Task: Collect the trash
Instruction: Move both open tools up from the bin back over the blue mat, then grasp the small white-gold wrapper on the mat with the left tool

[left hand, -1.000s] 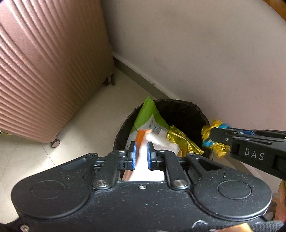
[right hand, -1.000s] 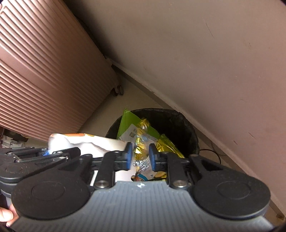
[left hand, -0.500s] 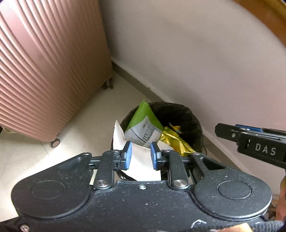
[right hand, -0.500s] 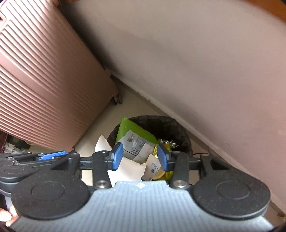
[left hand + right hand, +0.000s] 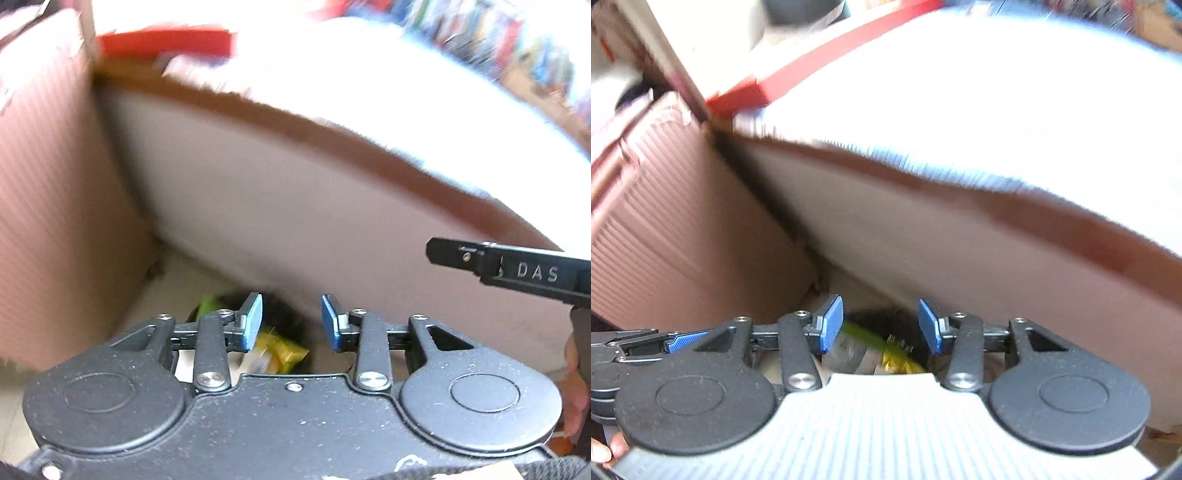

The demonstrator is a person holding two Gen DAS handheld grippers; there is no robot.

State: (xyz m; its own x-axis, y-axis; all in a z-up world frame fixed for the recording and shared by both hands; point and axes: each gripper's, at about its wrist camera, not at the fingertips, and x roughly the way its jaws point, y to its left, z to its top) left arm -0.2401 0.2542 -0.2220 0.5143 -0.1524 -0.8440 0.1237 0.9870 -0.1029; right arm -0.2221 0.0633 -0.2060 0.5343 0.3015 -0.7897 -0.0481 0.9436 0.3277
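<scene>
The black trash bin sits far below, seen between the fingers of my left gripper. It holds a yellow foil wrapper, a green packet and white paper. The left jaws are opening with nothing between them. In the right wrist view the bin shows the green packet and foil under my right gripper. Its jaws are also opening and hold nothing. Each gripper shows side-on in the other's view: the right gripper and the left gripper. Both views are motion-blurred.
A ribbed pink suitcase stands to the left of the bin, also in the right wrist view. A pale panel rises behind the bin, topped by a brown edge and a bright surface with a red object.
Both grippers have let go of their trash, which fell into the bin, and opened wider. Both have lifted well above the bin, so it looks small and the tabletop edge has come into view.
</scene>
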